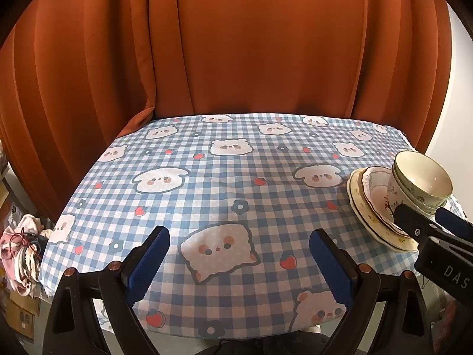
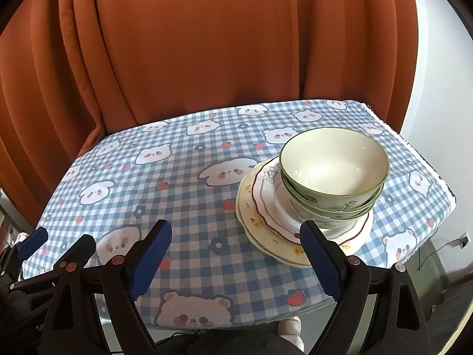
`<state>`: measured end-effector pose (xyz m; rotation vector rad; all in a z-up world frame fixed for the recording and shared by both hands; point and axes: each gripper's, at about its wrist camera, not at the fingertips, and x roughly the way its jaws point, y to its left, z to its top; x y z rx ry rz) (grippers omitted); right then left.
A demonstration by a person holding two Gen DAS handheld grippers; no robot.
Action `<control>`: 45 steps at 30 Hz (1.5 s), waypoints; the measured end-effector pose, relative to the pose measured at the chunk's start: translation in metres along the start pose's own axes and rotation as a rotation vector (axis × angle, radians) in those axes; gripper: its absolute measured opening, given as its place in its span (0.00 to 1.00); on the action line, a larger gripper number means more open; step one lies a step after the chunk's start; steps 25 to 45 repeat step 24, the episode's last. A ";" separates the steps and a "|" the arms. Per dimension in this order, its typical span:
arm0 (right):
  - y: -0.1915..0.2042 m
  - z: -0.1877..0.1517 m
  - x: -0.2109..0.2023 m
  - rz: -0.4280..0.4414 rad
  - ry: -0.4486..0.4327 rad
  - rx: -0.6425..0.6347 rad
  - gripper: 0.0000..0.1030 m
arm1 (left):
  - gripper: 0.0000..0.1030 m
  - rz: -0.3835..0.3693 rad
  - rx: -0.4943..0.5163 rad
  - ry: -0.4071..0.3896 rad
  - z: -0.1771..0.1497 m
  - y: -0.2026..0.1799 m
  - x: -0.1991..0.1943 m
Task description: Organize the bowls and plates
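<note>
Green-rimmed bowls (image 2: 334,168) are nested and stand on a red-rimmed plate (image 2: 267,204), which lies on a cream flowered plate (image 2: 251,222) at the table's right side. The stack also shows in the left wrist view, bowls (image 1: 421,182) on plates (image 1: 365,204). My right gripper (image 2: 236,254) is open and empty, just in front of the stack, its right finger near the plate's front rim. My left gripper (image 1: 239,260) is open and empty over the table's front middle. The right gripper (image 1: 425,219) shows at the left view's right edge, and the left gripper (image 2: 59,245) at the right view's left edge.
The table wears a blue checked cloth with bear prints (image 1: 224,183). Orange curtains (image 1: 236,44) hang close behind it. Bundled clothes (image 1: 23,248) and boxes lie on the floor at the left. A white wall (image 2: 443,88) is at the right.
</note>
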<state>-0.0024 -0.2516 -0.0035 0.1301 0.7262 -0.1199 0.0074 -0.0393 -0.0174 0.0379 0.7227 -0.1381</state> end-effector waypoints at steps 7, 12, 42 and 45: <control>0.002 -0.004 -0.001 0.013 0.004 -0.017 0.88 | 0.94 0.010 -0.003 -0.003 -0.001 -0.001 -0.003; 0.005 -0.006 -0.005 0.017 -0.005 -0.035 0.88 | 0.94 0.010 -0.004 -0.006 -0.001 -0.001 -0.005; 0.002 -0.006 -0.010 -0.001 -0.014 -0.038 0.88 | 0.94 0.005 -0.001 -0.010 0.001 -0.006 -0.012; 0.002 -0.006 -0.010 -0.001 -0.014 -0.038 0.88 | 0.94 0.005 -0.001 -0.010 0.001 -0.006 -0.012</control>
